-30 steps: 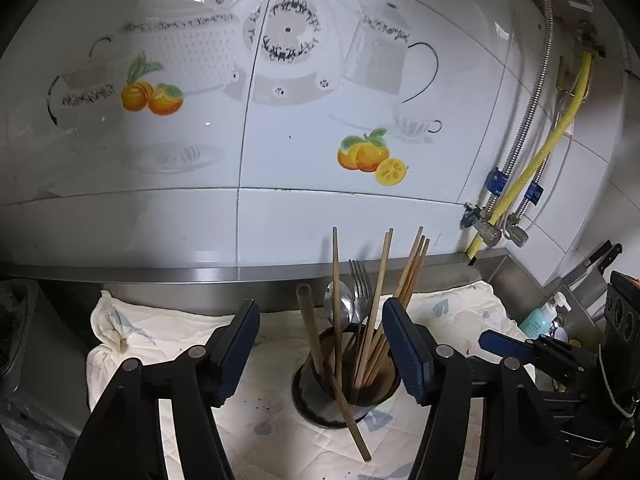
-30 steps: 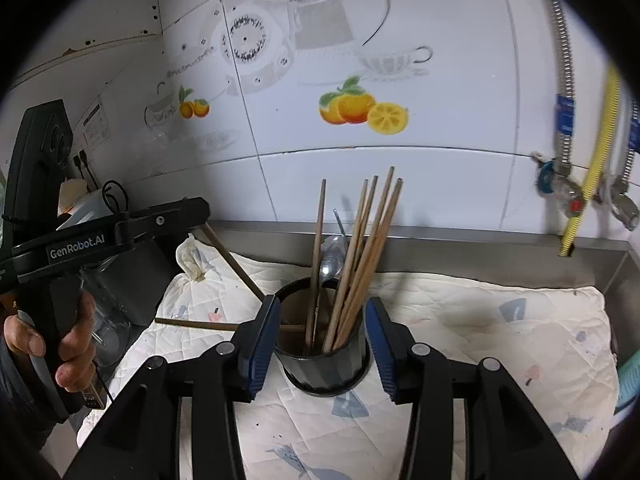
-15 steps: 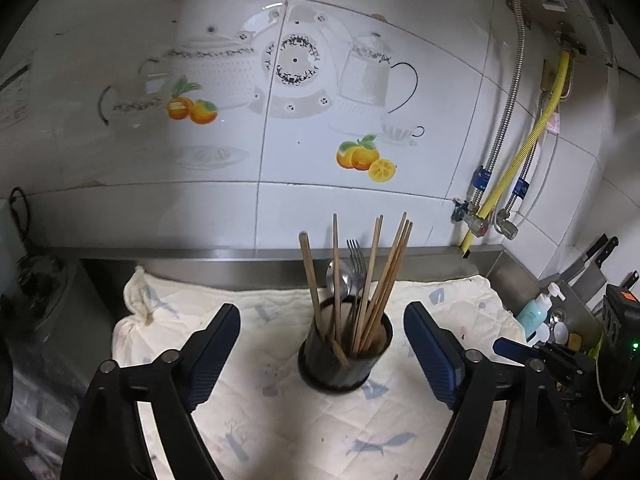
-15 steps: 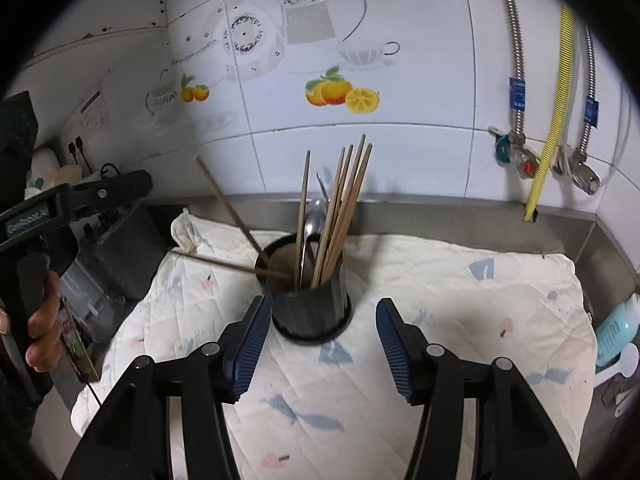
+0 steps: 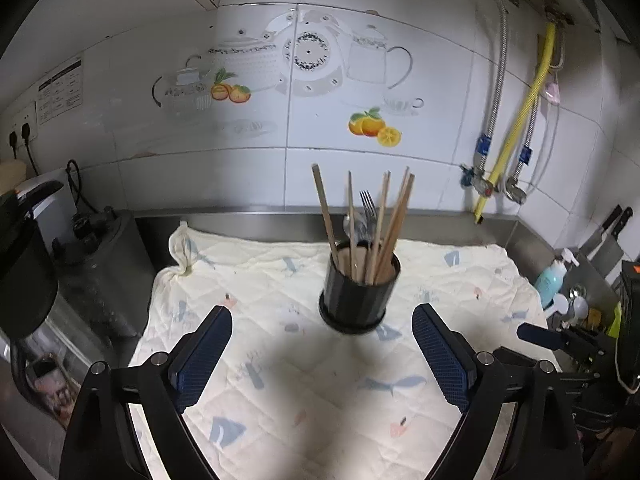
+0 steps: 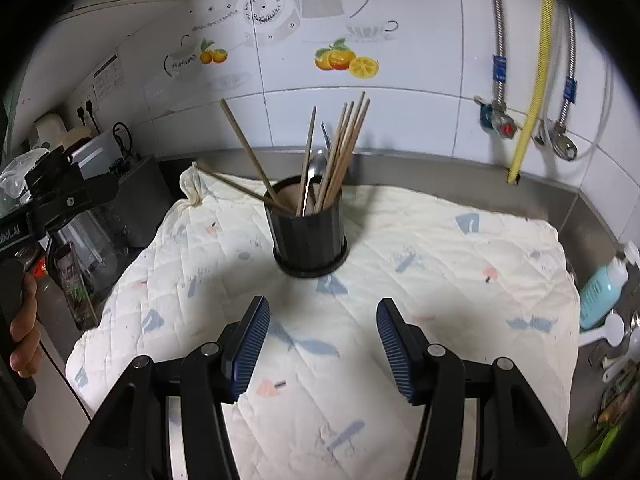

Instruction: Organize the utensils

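We start with the largest thing in view, the cream quilted cloth with pale blue and pink prints (image 5: 440, 280), spread over the steel counter (image 6: 592, 220) below the white tiled wall with fruit and teapot decals (image 5: 248, 152). Compared with a second ago we see far more of this cloth in both wrist views, because both hands have drawn back from the middle of it.

On the cloth stands the black ribbed utensil cup (image 5: 358, 300), upright and near the centre. A second ago it sat between the fingers of each gripper; now it is well apart from both. Our left gripper (image 5: 322, 354) has just been opening and its blue pads (image 5: 202, 354) stand wide with only bare cloth between them. Our right gripper (image 6: 318, 346) has opened further too, to a middling spread, and it also holds nothing.

In the cup are the wooden chopsticks (image 6: 344, 148), a metal fork (image 5: 370, 220) and a metal spoon (image 6: 316, 168), all handles down. One chopstick that lay partly outside the rim a second ago now stands inside, though two lean far to the left in the right wrist view.

We judge the utensils gathered and the sorting close to done, with both hands retreating.
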{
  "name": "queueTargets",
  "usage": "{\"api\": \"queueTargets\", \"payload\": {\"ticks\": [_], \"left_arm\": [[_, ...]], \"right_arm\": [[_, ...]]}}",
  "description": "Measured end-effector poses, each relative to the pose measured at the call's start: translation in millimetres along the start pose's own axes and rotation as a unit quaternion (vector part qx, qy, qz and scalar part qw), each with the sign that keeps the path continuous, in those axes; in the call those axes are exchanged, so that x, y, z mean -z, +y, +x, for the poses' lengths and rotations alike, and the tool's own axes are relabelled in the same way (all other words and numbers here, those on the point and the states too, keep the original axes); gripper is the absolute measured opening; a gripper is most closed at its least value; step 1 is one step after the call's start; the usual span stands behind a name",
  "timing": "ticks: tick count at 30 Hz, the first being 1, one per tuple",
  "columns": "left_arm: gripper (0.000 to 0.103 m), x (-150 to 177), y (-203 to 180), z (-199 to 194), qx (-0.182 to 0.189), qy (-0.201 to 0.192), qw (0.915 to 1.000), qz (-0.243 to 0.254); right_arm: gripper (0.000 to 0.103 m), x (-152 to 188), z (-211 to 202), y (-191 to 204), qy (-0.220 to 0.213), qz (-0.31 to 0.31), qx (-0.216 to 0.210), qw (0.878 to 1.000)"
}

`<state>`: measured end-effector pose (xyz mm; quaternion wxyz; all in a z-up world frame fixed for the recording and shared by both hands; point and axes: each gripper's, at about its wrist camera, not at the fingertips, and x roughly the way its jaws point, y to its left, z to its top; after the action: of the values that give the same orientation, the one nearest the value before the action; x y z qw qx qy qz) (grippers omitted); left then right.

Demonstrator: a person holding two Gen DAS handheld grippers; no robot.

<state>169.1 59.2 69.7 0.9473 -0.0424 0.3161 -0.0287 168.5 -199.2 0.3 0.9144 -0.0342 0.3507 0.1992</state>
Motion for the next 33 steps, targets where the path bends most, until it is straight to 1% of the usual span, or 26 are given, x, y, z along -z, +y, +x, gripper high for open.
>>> {"api": "queueTargets", "payload": {"ticks": [5, 8, 10, 13, 18, 21, 28, 33], "left_arm": [[0.099, 22.8, -13.1, -12.4, -0.008, 0.003, 0.9999, 0.005], [0.099, 35.4, -16.9, -14.7, 0.001, 0.013, 0.9999, -0.004], [0.099, 43.3, -18.4, -15.7, 0.006, 0.019, 0.9998, -0.008], [0.099, 51.9, -20.2, -14.7, 0.009, 0.027, 0.9995, -0.013], [0.099, 66.4, -27.3, -7.0, -0.009, 0.052, 0.9985, -0.013], [0.099, 72.1, -30.7, -4.6, -0.015, 0.061, 0.9980, -0.007], [0.099, 79.9, -33.9, -8.1, -0.034, 0.062, 0.9975, 0.001], [0.099, 83.5, -30.4, -10.0, -0.036, 0.066, 0.9972, -0.002]], "right_arm": [[0.061, 15.4, -13.0, -6.2, 0.002, 0.004, 0.012, 1.000], [0.061, 23.4, -20.6, -11.4, 0.001, 0.010, 0.019, 1.000], [0.061, 29.2, -25.7, -17.6, 0.002, 0.020, 0.016, 1.000], [0.062, 38.2, -31.6, -23.9, 0.001, 0.026, 0.027, 0.999], [0.062, 51.0, -34.4, -24.1, 0.006, 0.023, 0.031, 0.999], [0.062, 55.0, -34.7, -21.3, 0.008, 0.025, 0.022, 0.999], [0.062, 58.6, -32.5, -10.3, 0.010, 0.022, 0.003, 1.000], [0.062, 59.5, -33.0, -0.4, 0.011, 0.010, 0.003, 1.000]]}}
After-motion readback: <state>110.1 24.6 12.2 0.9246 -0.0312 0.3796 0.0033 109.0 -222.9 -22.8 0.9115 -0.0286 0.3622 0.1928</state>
